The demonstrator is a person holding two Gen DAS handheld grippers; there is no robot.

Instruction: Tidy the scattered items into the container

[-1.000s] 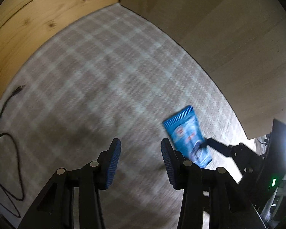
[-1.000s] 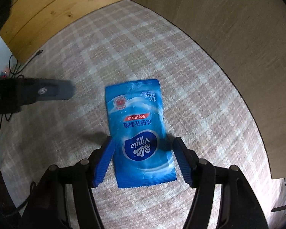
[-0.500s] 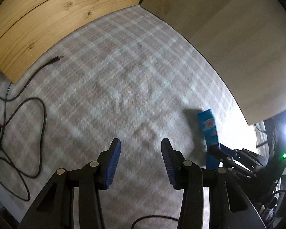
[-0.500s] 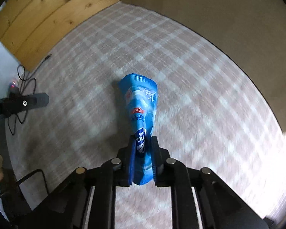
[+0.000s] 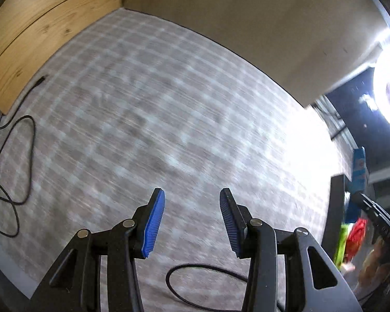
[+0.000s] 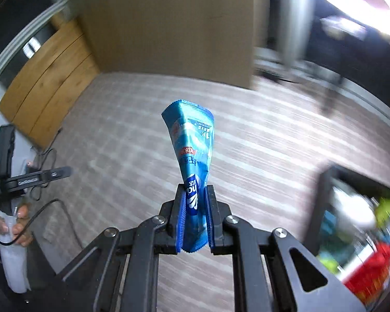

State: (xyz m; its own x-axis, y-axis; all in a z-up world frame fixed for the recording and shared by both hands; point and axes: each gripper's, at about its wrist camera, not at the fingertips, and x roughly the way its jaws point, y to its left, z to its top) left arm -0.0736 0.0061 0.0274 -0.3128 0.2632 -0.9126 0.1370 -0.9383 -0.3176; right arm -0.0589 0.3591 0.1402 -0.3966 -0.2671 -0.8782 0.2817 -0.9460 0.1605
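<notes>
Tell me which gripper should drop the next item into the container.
Right. The right gripper is shut on the blue Vinda wipes packet, with the black container close on its right. The left gripper is open, holding nothing.

Right gripper [image 6: 195,195] clamped tight on the lower end of a blue packet [image 6: 192,156], jaws nearly together, packet standing up beyond the blue pads. Left gripper [image 5: 192,201] with jaws spread wide, nothing between them, held above the floor. Left hand [image 6: 22,227] wrapped around its handle.
</notes>
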